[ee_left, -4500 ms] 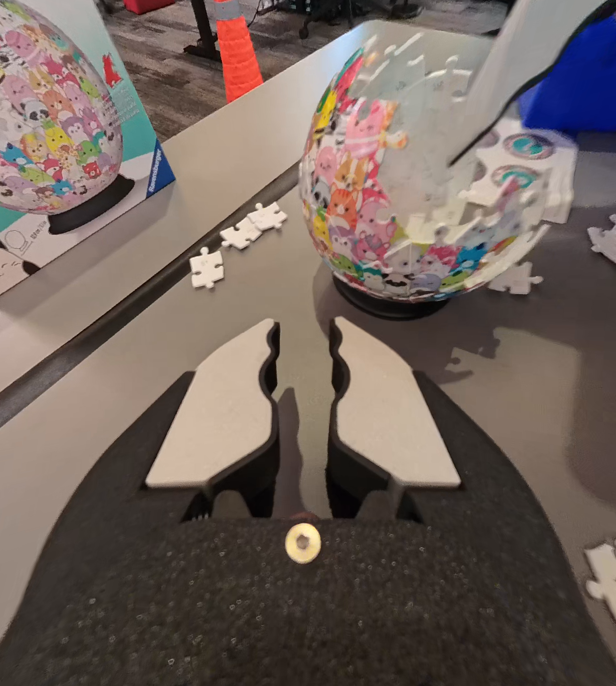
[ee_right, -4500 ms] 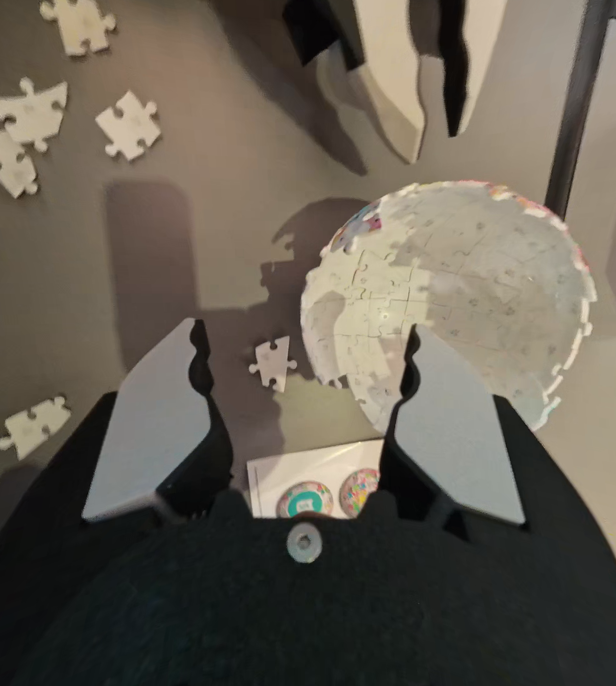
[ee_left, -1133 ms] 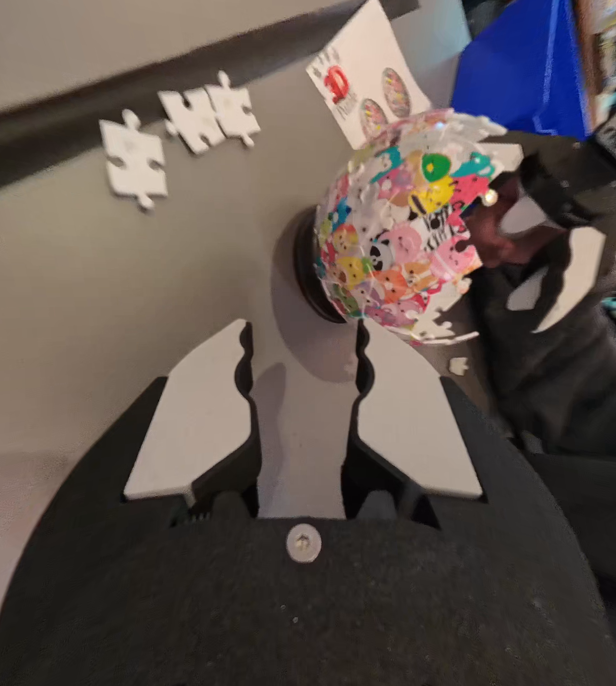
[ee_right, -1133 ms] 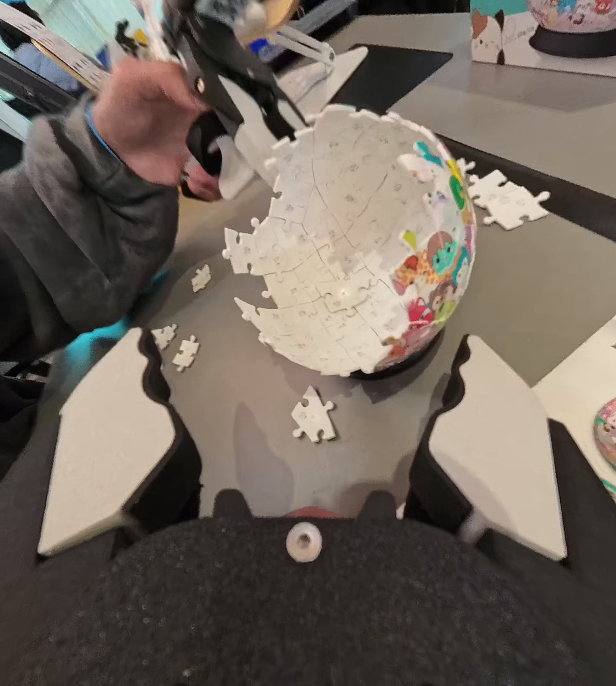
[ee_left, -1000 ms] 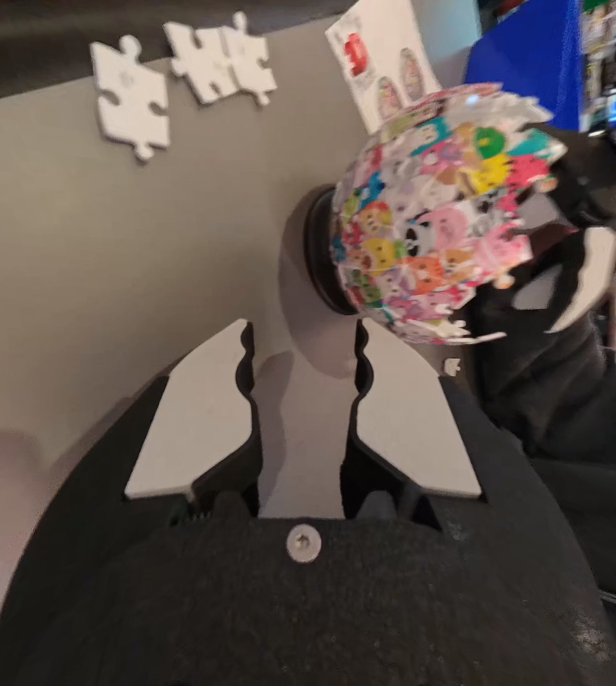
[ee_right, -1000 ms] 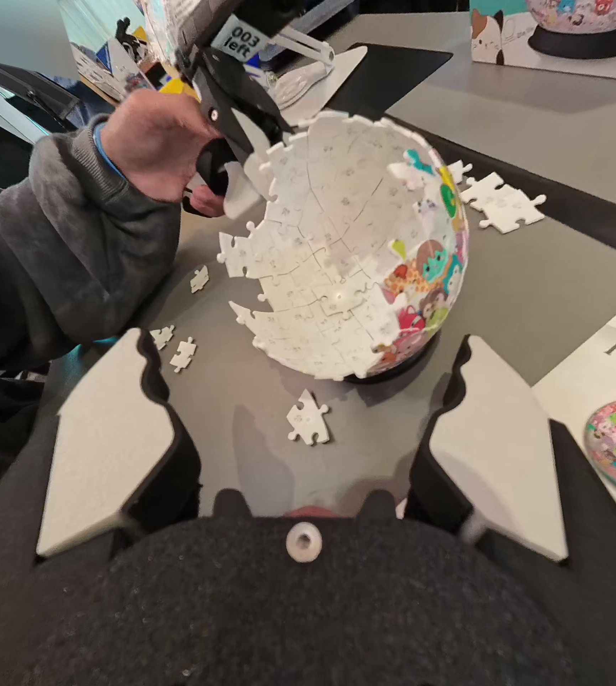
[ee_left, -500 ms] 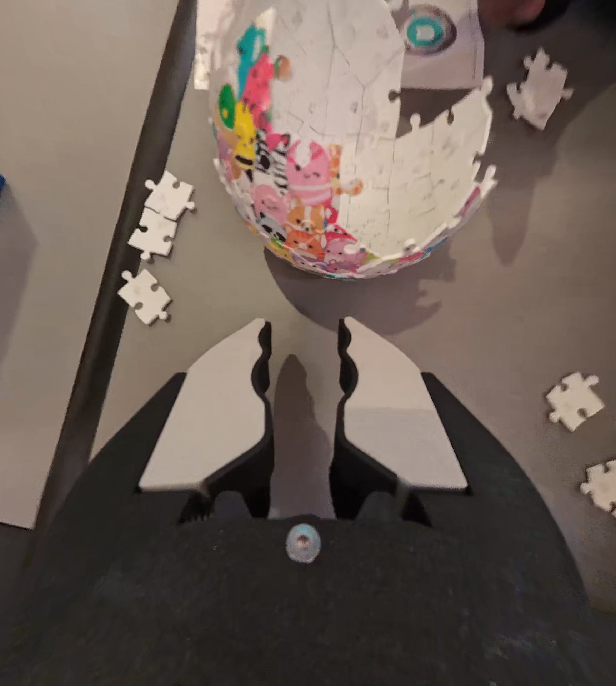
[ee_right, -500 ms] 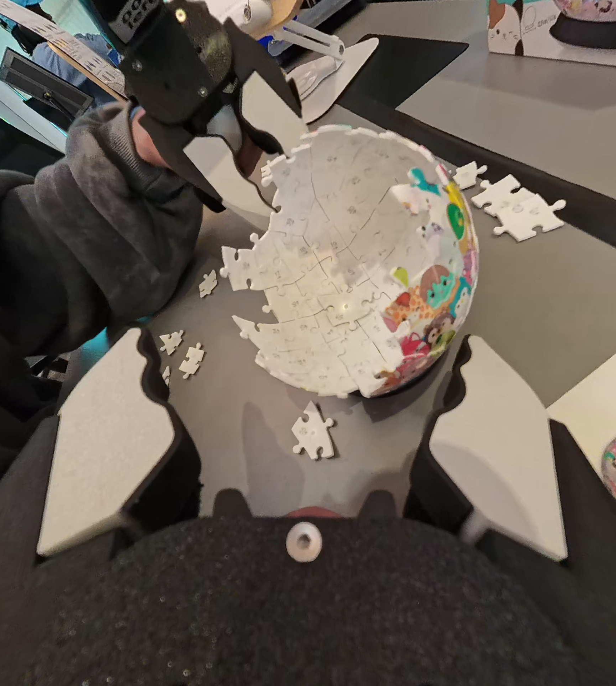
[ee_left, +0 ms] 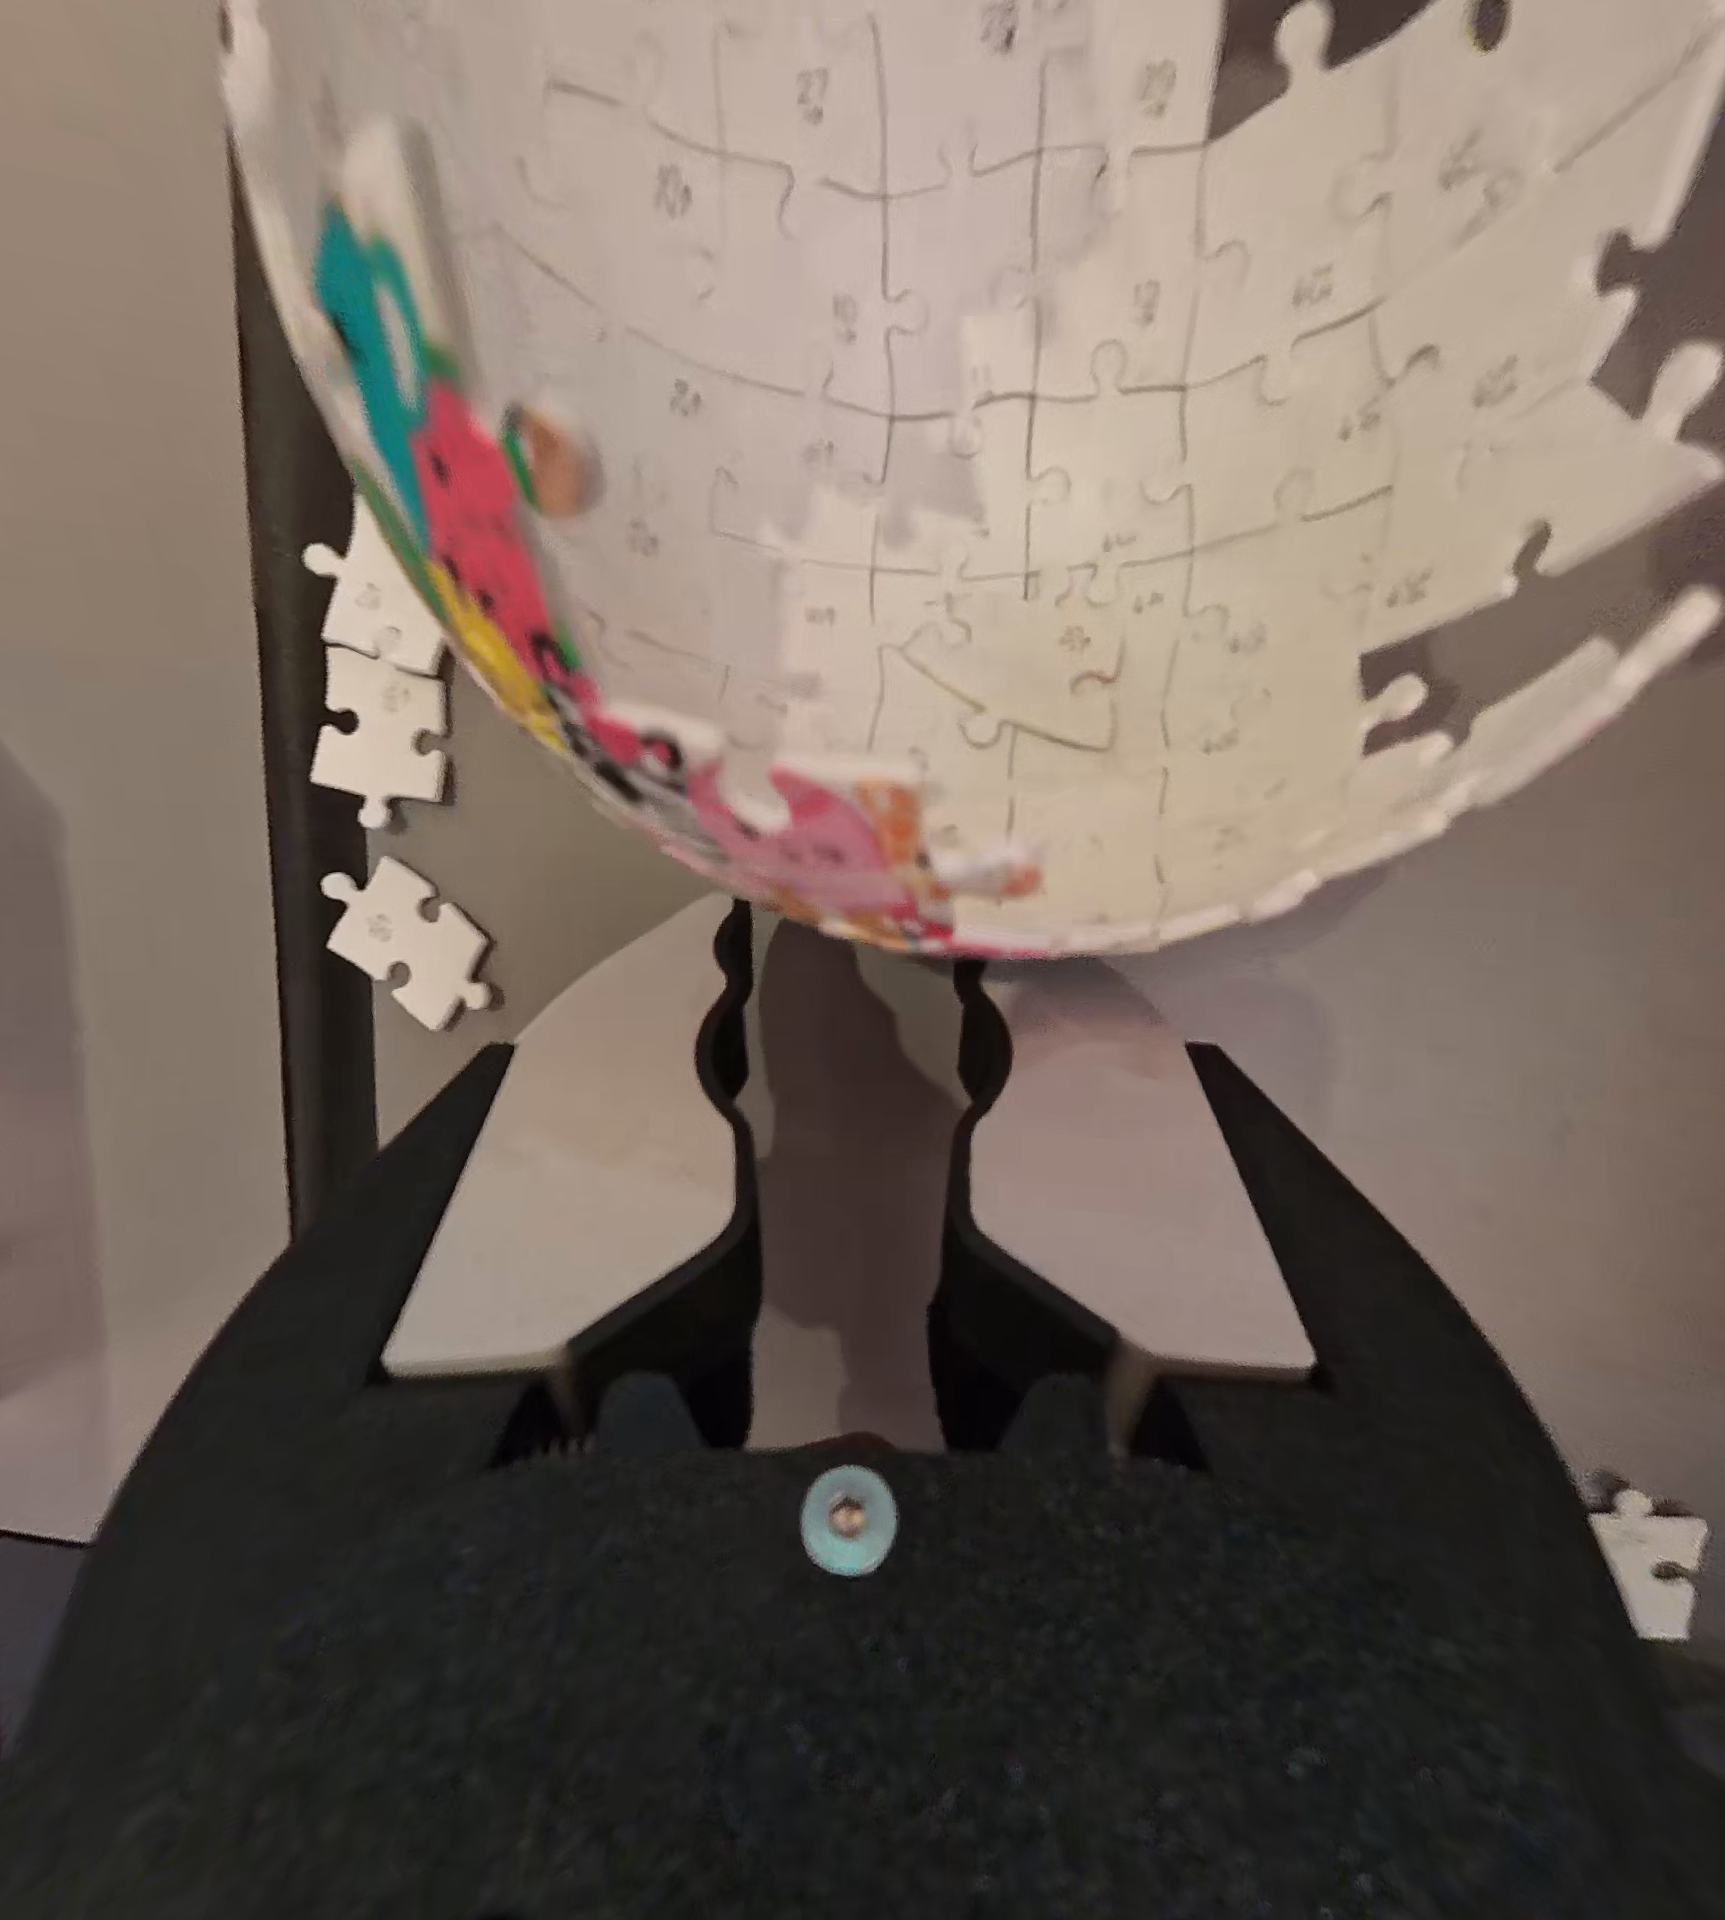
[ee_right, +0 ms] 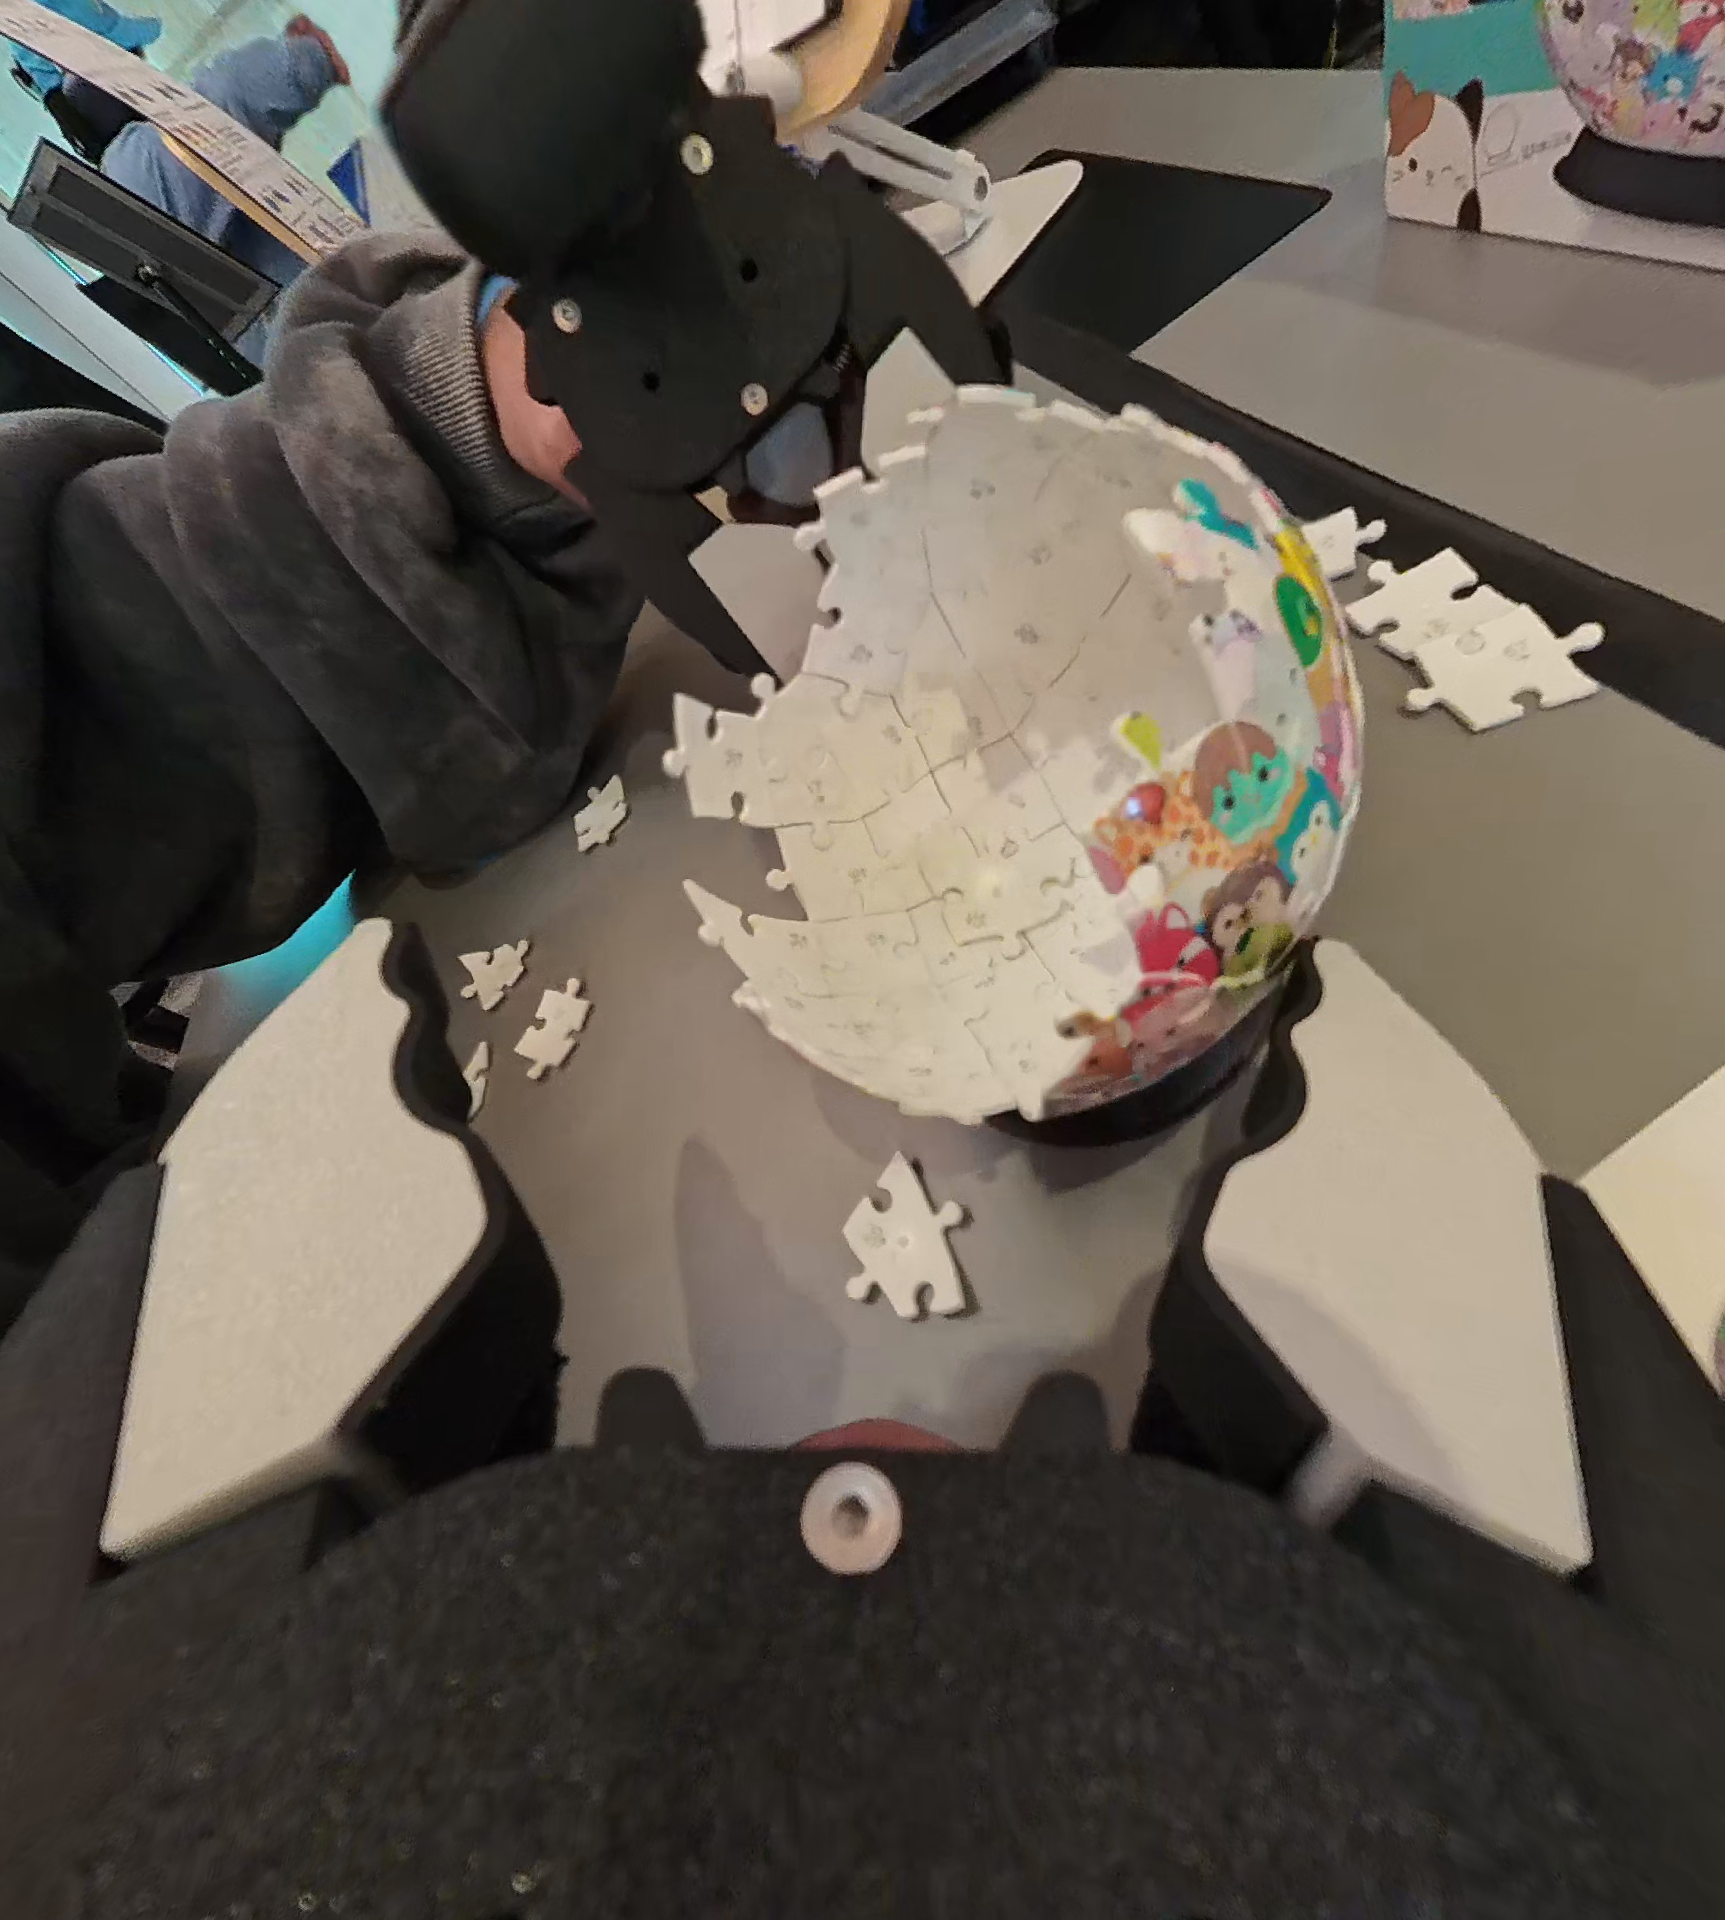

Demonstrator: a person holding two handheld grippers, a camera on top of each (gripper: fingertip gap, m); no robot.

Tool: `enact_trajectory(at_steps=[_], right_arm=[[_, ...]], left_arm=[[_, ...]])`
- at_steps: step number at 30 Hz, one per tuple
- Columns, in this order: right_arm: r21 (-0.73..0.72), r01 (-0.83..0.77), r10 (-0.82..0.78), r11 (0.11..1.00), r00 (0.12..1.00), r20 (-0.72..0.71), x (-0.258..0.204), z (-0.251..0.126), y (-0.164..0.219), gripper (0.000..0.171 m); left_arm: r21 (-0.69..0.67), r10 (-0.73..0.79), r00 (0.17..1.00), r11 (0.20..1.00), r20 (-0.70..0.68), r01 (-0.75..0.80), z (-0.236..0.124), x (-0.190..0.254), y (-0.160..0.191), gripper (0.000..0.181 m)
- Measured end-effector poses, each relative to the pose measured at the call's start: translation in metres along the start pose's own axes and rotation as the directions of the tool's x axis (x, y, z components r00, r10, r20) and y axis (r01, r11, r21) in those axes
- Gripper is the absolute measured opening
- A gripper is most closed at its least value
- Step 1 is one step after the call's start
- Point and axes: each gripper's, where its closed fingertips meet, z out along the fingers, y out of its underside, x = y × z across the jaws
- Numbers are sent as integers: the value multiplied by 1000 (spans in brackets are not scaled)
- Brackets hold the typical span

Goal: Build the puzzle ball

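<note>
The half-built puzzle ball, a hollow shell of curved white pieces with bright cartoon animals printed on its outside, sits on a round black stand on the grey counter; its open side faces the right wrist view, showing the plain white, numbered inner faces and a jagged unfinished rim. In the left wrist view the same shell fills the upper frame, blurred, with its coloured outside showing along the left edge. The left gripper hangs just above the ball's near rim, its grey fingers a narrow gap apart and holding nothing; in the right wrist view that gripper shows as a black body at the shell's far upper edge, held by a person in a dark grey hooded sleeve. The right gripper has its fingers spread wide and empty, low over the counter just in front of the ball. One loose white puzzle piece lies between those fingers, near the stand. Three more loose white pieces lie beside the ball along a dark seam in the counter, and a few small ones lie near the sleeve. A picture box showing a finished ball stands at the far corner of the counter.
</note>
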Motion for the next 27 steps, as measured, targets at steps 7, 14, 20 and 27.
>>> enact_trajectory(at_steps=[7, 14, 20, 27], right_arm=[[27, 31, -30, 999, 999, -16, -5, 1, -6, 142], [17, -9, 9, 1000, 1000, -16, 4, 2, 4, 143], [31, -25, 25, 999, 1000, -2, 6, 2, 3, 142], [30, -53, 53, 998, 999, 8, 6, 2, 1, 142]], left_arm=[[-72, -28, 999, 997, 44, 31, -2, -14, 16, 38], [233, -465, 865, 834, -191, 500, -29, -12, 8, 38], [332, -539, 476, 346, -695, 878, -64, -7, -24, 60], [186, -417, 177, 19, -891, 982, -71, -15, -33, 91]])
